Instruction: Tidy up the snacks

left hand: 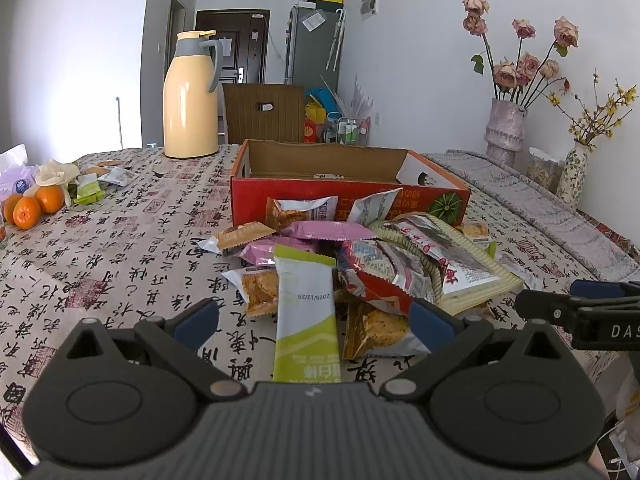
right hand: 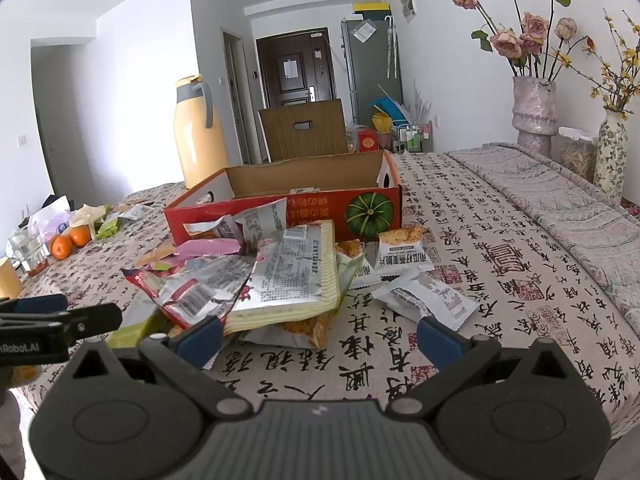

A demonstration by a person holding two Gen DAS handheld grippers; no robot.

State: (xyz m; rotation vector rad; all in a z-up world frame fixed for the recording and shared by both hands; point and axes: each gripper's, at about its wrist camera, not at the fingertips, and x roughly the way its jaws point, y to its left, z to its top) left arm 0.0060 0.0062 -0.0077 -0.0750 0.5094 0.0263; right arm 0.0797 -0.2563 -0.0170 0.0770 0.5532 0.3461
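A heap of snack packets (left hand: 360,256) lies on the table in front of an open red cardboard box (left hand: 348,196), which looks nearly empty inside. A green and white stick packet (left hand: 306,316) lies nearest, between the fingers of my left gripper (left hand: 314,322), which is open and holds nothing. In the right wrist view the same heap (right hand: 280,276) sits left of centre before the box (right hand: 288,216). My right gripper (right hand: 318,338) is open over bare tablecloth, with a white packet (right hand: 430,296) just beyond its right finger.
A yellow thermos jug (left hand: 192,96) stands behind the box at the left. Oranges (left hand: 34,206) and small packets lie at the far left edge. Flower vases (left hand: 504,128) and a folded grey cloth (right hand: 560,208) occupy the right side. A brown chair (left hand: 264,112) stands beyond the table.
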